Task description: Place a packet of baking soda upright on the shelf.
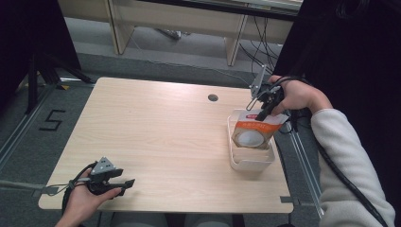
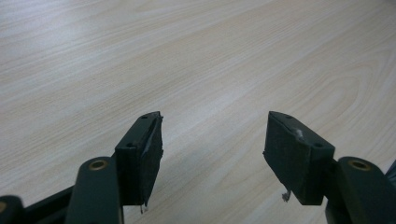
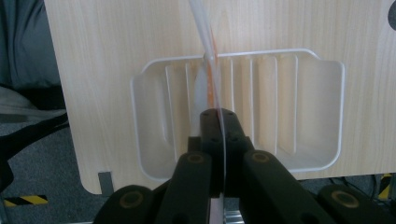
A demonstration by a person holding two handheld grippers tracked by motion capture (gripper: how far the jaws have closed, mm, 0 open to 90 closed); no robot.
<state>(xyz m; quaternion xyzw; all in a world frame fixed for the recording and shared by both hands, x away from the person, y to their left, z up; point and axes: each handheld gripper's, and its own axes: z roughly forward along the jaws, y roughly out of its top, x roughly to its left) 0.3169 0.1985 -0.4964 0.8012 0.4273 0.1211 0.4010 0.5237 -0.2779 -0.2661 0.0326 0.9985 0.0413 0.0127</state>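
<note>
Over the white slotted rack [image 1: 250,163] near the table's [image 1: 156,137] right edge, the right gripper [image 1: 261,113] pinches the top of an orange-and-white flat packet [image 1: 254,132], which stands tilted inside the rack. Well away from the rack, at the table's near left corner, the left gripper [image 1: 124,185] rests with its jaws spread apart, holding nothing.

surface: pale wood-grain rectangular tabletop [image 1: 156,142] with a small round dark cable hole [image 1: 213,98] near its far edge | floor: grey carpet [image 1: 28,127] marked with a black numeral 5 [image 1: 51,120] | behind: light wooden desk legs [image 1: 118,28], loose black cables [image 1: 257,42] | left: black tripod stand [image 1: 35,71]
</note>
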